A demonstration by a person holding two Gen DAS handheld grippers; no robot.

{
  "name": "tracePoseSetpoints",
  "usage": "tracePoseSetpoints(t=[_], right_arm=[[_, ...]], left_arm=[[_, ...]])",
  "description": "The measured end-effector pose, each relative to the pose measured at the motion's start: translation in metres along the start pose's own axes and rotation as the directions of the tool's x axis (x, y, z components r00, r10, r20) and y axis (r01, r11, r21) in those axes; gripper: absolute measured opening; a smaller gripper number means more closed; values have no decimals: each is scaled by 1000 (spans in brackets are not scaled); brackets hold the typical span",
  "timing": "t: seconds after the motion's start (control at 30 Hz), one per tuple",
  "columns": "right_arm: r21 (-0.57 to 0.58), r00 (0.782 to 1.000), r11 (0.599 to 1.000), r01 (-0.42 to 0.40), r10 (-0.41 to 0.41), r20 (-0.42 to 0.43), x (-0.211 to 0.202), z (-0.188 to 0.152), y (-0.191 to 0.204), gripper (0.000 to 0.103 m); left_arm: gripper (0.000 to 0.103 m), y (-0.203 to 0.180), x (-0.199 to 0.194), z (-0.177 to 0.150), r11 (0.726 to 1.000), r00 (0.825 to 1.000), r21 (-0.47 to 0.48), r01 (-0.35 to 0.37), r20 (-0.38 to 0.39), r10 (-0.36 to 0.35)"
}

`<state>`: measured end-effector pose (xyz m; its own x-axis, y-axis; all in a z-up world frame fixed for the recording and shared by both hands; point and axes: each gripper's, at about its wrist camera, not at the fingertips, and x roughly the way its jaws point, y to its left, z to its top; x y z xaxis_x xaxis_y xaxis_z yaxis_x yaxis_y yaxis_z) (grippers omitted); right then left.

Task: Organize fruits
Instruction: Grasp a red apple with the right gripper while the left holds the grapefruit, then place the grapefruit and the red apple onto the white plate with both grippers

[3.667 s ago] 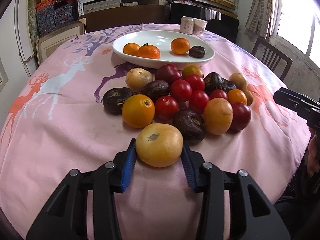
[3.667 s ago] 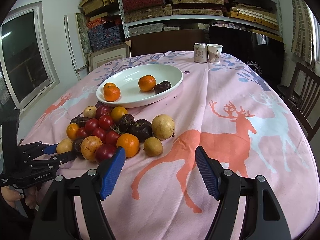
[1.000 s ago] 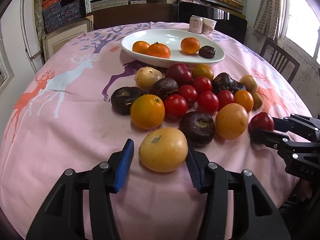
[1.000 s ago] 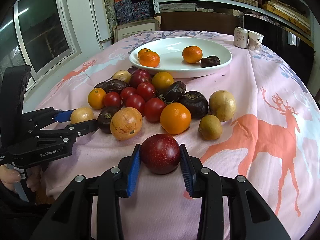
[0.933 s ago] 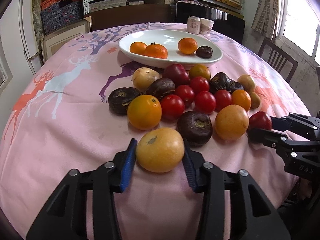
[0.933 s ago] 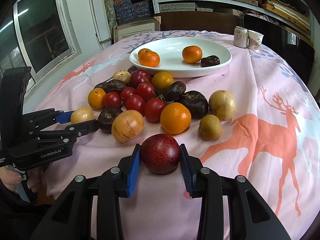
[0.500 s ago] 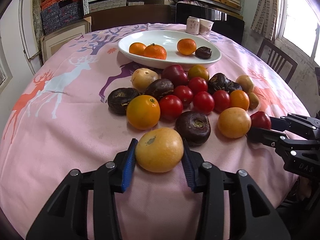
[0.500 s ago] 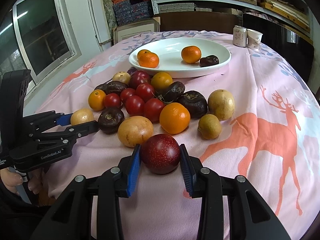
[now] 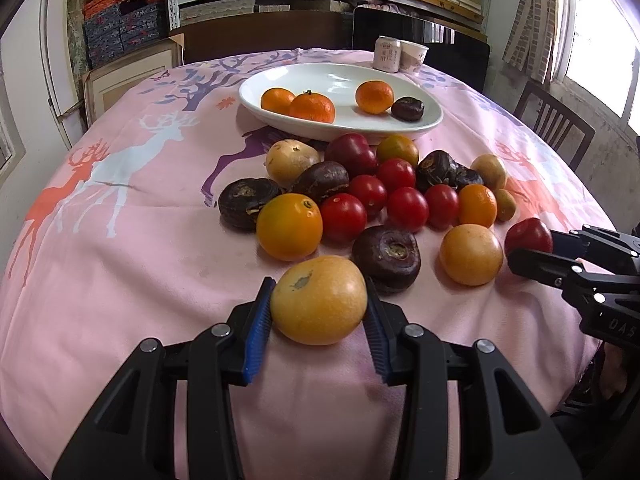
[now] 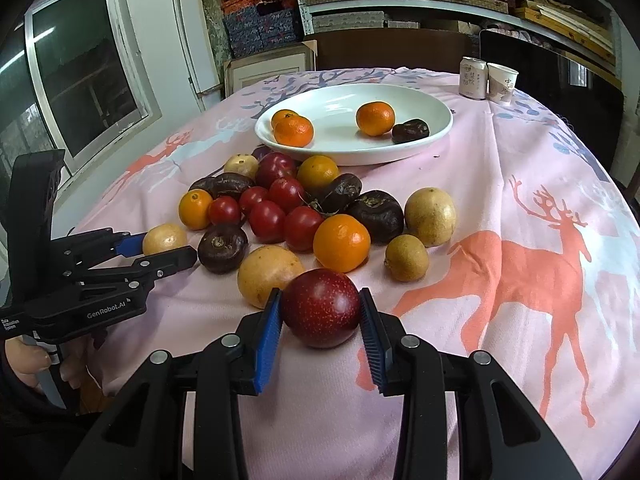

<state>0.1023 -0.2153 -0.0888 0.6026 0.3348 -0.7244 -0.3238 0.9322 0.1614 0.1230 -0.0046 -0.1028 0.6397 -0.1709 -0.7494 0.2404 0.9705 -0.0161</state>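
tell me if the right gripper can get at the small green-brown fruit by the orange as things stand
Probably not yet: the right gripper is shut on the dark red fruit, so its fingers are full. The small green-brown fruit itself lies uncovered on the tablecloth, just ahead and right.

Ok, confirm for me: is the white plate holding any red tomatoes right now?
No, the white plate holds only three oranges and one dark purple fruit; the red tomatoes sit on the tablecloth.
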Motion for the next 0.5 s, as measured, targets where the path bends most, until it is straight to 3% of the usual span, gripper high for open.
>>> tracePoseSetpoints(t=[0.5], right_arm=[[17, 999, 1000, -20, 20, 47, -17, 2, -6, 38]], left_arm=[[41, -1, -21, 3, 1000, 999, -5, 0, 43, 1]])
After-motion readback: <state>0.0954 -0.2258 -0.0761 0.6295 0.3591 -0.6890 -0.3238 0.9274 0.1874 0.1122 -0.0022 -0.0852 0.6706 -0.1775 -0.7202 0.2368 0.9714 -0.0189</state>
